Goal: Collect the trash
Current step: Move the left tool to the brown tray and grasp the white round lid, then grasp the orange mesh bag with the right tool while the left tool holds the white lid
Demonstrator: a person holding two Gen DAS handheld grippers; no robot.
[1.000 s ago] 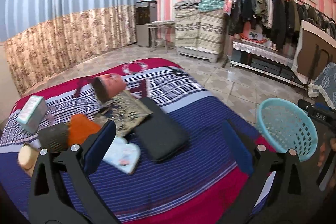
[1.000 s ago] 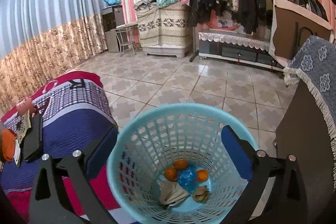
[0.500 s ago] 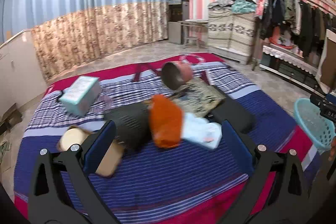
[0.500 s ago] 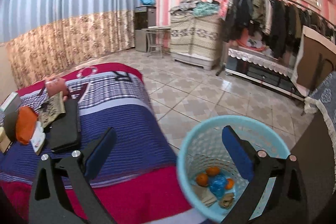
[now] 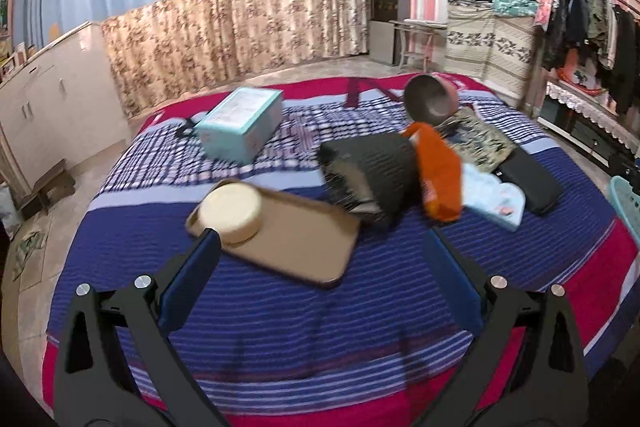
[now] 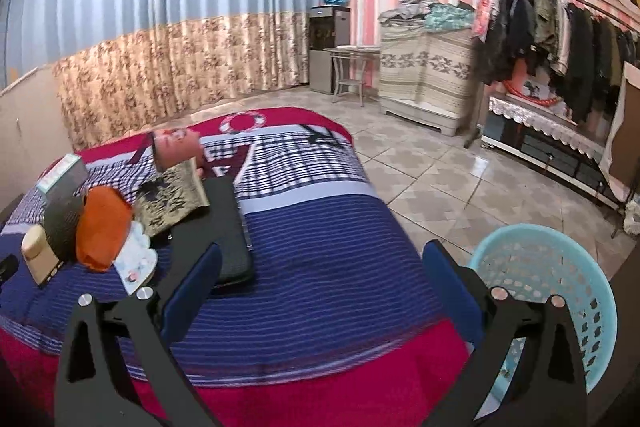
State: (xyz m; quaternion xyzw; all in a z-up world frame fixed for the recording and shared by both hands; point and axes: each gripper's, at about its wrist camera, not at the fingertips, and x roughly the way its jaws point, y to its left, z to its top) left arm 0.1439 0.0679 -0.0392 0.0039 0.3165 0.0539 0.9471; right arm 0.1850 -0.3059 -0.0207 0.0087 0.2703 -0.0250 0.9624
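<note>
A light blue plastic basket (image 6: 560,279) stands on the floor at the bed's right side; its rim also shows in the left wrist view (image 5: 628,203). On the bed lie an orange pouch (image 5: 438,171), a black mesh item (image 5: 368,163), a tan tray (image 5: 288,239) with a cream round tin (image 5: 230,209), a teal box (image 5: 240,125), a pink bowl (image 5: 430,99), a patterned book (image 5: 476,139) and a black case (image 5: 528,175). My left gripper (image 5: 320,283) is open and empty above the bed's near part. My right gripper (image 6: 320,287) is open and empty over the bed's edge, left of the basket.
The bed (image 5: 280,327) has a blue striped cover with a red border. A white cabinet (image 5: 52,107) stands at the left. A clothes rack (image 6: 560,39), a covered chest (image 6: 428,75) and a small table (image 6: 352,67) line the far wall across the tiled floor (image 6: 440,179).
Both grippers have swung left. The left view moved from the basket side to the bed's cluttered middle. The right view moved off the basket, which now sits at its right edge.
</note>
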